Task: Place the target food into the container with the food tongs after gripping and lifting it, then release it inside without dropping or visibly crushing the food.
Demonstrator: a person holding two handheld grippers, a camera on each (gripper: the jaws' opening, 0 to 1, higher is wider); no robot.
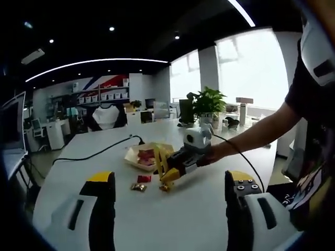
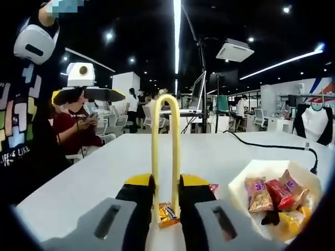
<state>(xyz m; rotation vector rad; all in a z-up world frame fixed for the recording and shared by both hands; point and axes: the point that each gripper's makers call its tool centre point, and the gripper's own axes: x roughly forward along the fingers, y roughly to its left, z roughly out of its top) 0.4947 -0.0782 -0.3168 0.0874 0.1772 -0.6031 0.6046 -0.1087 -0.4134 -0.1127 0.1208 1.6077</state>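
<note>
Yellow tongs clamped in right gripper, tips closed around orange snack on bench, container at 3 o'clock; lift, transfer, release judged pending; left gripper held open.

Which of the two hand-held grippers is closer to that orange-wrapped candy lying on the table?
The right hand-held gripper. Its yellow tongs stand over the candy, tips on either side. The left hand-held gripper hangs back, open, well short of the candy.
</note>
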